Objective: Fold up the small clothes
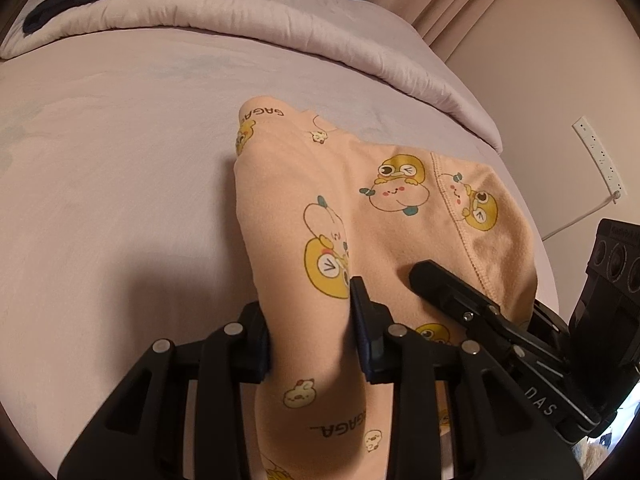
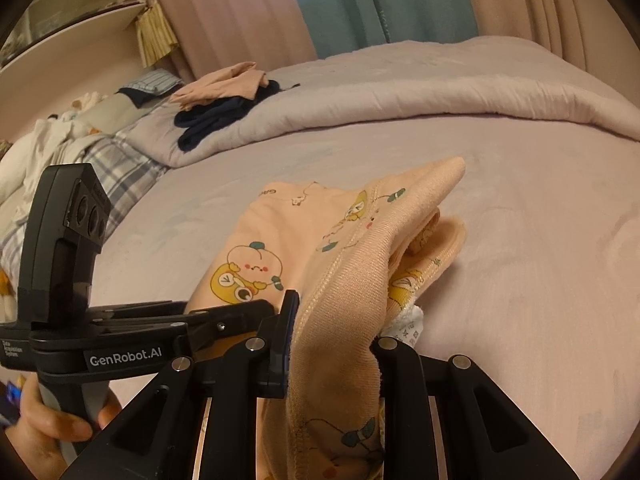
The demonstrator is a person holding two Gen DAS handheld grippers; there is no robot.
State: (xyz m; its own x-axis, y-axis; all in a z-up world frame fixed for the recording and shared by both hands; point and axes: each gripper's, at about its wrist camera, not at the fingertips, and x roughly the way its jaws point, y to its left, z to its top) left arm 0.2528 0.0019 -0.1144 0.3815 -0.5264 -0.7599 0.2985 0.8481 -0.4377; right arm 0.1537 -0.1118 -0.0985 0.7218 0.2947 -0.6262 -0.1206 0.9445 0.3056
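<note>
A small peach garment (image 1: 360,216) printed with yellow cartoon figures lies partly folded on the pale lilac bed sheet (image 1: 120,168). My left gripper (image 1: 312,320) is shut on a bunched fold of it at the near edge. The right gripper's finger (image 1: 444,284) rests on the cloth just to its right. In the right wrist view the garment (image 2: 304,240) is lifted at its hem, and my right gripper (image 2: 336,344) is shut on that ribbed hem. A white care label (image 2: 408,324) hangs out beside it. The left gripper body (image 2: 72,264) and the hand holding it show at the left.
A rolled lilac duvet (image 2: 400,96) runs across the far side of the bed. A pile of peach and dark navy clothes (image 2: 224,100) lies on it at the left. Curtains (image 2: 360,0) hang behind. A wall socket strip (image 1: 600,156) is on the right.
</note>
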